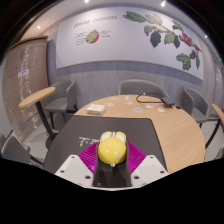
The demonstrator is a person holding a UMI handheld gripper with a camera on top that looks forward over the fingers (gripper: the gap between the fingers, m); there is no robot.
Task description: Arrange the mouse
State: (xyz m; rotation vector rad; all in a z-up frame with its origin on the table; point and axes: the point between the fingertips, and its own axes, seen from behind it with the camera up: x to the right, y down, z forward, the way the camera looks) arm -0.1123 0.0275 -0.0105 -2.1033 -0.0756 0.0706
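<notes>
A yellow mouse (111,149) sits between my two fingers. Both magenta pads (88,155) press on its sides, so my gripper (111,153) is shut on it. I hold the mouse over the near part of a dark mouse mat (80,139) with pale lettering. The mat lies on a round wooden table (172,132). The mouse's underside and whether it touches the mat are hidden.
A white sheet (95,108) and a dark flat item (150,100) lie at the table's far side. Grey chairs (140,88) stand round the table. A small round side table (37,96) stands to the left. A wall poster (130,35) hangs behind.
</notes>
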